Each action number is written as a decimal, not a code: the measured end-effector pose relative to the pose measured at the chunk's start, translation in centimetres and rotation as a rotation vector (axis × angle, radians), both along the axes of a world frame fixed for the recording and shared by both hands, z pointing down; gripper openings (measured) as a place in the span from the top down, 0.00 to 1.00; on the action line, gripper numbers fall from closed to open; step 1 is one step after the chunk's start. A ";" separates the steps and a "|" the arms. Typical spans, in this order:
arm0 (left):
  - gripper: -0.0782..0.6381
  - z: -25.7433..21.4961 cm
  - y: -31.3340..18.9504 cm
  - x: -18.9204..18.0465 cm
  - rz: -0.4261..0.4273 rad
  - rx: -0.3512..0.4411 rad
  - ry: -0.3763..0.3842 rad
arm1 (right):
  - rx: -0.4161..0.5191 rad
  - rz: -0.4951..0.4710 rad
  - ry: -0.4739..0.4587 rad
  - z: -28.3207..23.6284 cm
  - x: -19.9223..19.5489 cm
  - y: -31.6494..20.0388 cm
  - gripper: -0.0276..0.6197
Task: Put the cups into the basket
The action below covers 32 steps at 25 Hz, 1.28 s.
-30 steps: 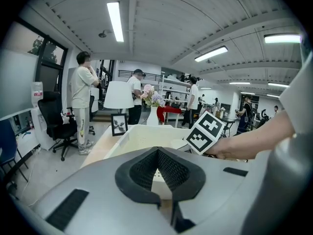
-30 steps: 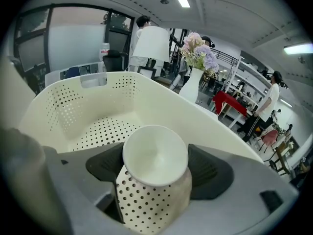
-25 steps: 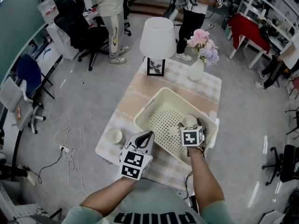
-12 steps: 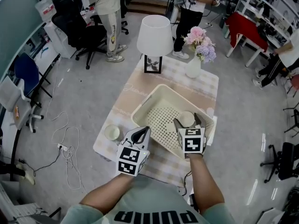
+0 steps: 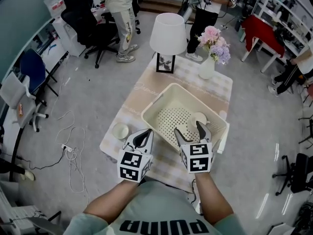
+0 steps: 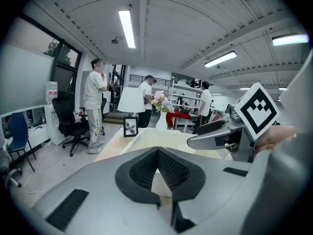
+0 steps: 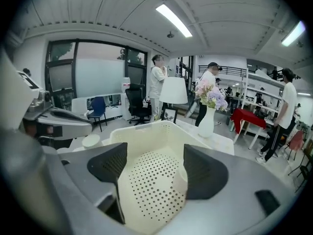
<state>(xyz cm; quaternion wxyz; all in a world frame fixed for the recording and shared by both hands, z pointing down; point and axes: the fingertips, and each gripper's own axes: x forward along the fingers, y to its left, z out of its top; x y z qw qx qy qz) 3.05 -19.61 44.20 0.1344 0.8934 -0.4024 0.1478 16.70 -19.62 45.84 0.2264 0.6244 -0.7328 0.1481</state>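
A cream perforated basket [image 5: 157,105] stands on the checked table [image 5: 131,104]. One pale cup [image 5: 198,119] rests inside it near the right wall; in the right gripper view this cup [image 7: 179,179] is half hidden behind one jaw. A second cup [image 5: 120,130] stands on the table left of the basket, also seen as the cup [image 7: 91,140] in the right gripper view. My right gripper [image 5: 190,130] hovers open and empty over the basket's near rim. My left gripper [image 5: 142,137] is shut and empty, just right of the table cup, by the basket's near-left corner [image 6: 155,137].
A white lamp [image 5: 167,35], a small picture frame [image 5: 165,62] and a vase of flowers [image 5: 208,65] stand at the table's far end. People stand beyond the table. Office chairs [image 5: 90,26] and floor cables [image 5: 73,153] lie to the left.
My right gripper has drawn back from the cup inside the basket toward the near rim, leaving the cup there. The left gripper drifted slightly down and left.
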 end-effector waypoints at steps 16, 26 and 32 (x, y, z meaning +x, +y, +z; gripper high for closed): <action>0.88 0.3 5.0 -6.1 -0.169 0.002 0.002 | 0.025 -0.278 -0.015 0.0 -9.5 5.4 0.92; 0.88 0.5 9.7 -10.3 -0.296 0.004 0.001 | 0.053 -0.442 -0.067 -1.3 -15.4 9.5 0.93; 0.88 0.5 12.3 -12.2 -0.372 0.013 0.005 | 0.059 -0.509 -0.080 -1.3 -17.1 11.4 0.93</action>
